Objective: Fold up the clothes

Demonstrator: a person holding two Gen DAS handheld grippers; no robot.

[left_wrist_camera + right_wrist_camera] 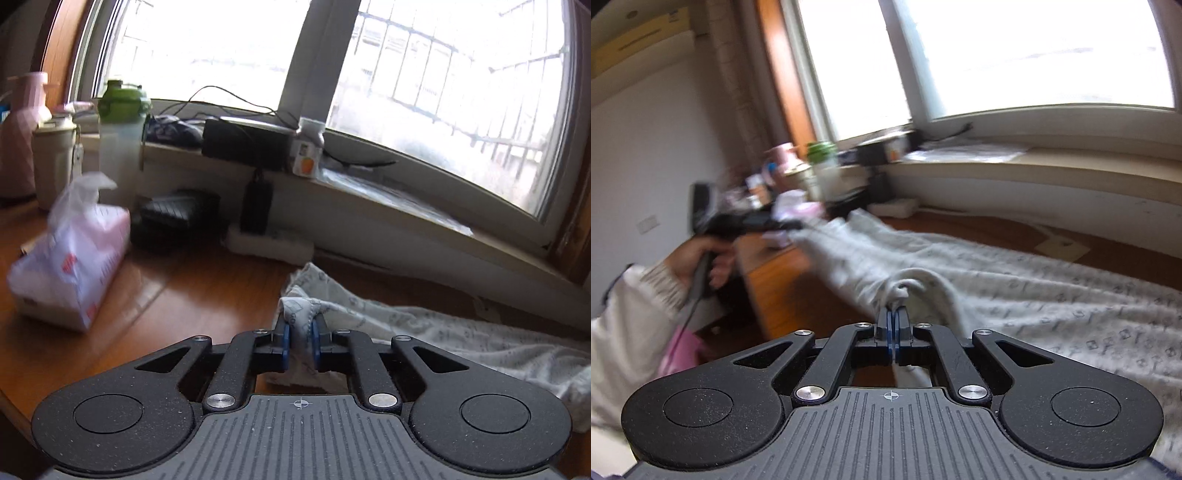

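1. We hold a pale grey patterned garment (1015,280) spread across the wooden worktop (177,288), stretching from near the window sill toward us.
2. Our left gripper (300,325) has its blue fingers (285,334) narrowed onto a bunched fold of the cloth, which sticks up between them; the pads press on the fabric.
3. Our right gripper (894,319) has its fingers (888,325) pinched almost together on a twisted nub of the same garment, so the cloth rises to a small peak there.
4. In the right wrist view, a hand (701,258) in a cream knitted sleeve (639,295) grips the other tool's handle at the worktop's far left edge.
5. Left of the garment sits a tissue pack (70,262), with a green-lidded bottle (122,144) behind it; both are blurred.
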